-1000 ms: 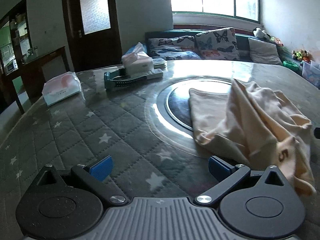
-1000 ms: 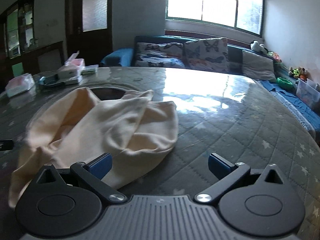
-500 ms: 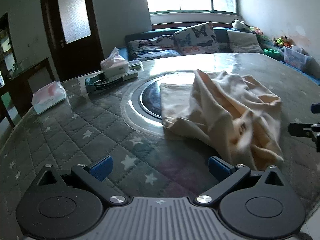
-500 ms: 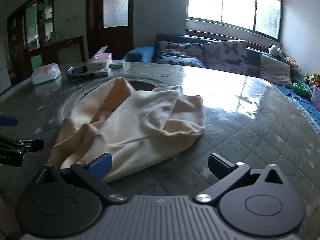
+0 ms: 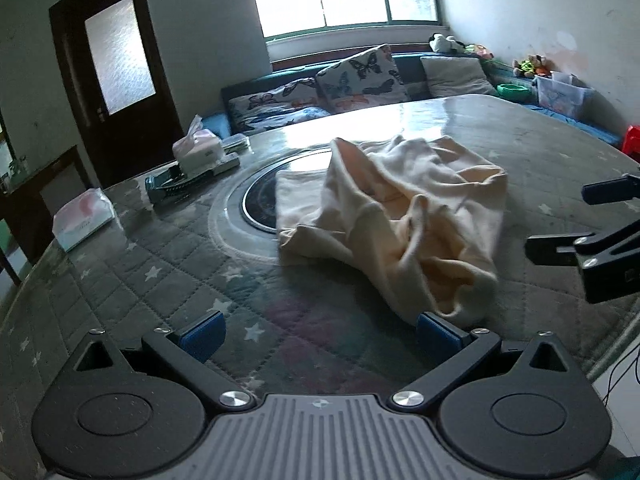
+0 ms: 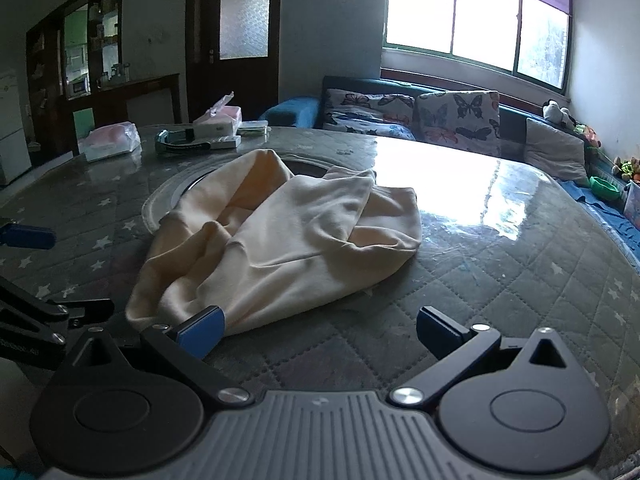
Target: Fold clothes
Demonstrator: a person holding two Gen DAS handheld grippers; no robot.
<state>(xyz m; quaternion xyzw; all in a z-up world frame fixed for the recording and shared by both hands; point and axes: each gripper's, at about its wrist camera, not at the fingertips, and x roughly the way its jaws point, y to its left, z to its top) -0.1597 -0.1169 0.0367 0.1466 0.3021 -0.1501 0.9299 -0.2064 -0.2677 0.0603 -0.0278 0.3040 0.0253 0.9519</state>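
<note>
Left wrist view: we see the left gripper (image 5: 318,332) spread wide, holding nothing, over the quilted table (image 5: 120,280). The crumpled cream garment (image 5: 394,216) lies ahead and slightly right of it, its near end just beside the right blue fingertip. The right gripper (image 5: 592,220) shows at far right, also spread. Tissue box (image 5: 198,152) sits far ahead-left.

Right wrist view: we see the right gripper spread, empty. The garment lies ahead-left, its near edge by the left fingertip; the left gripper pokes in at far left.
</note>
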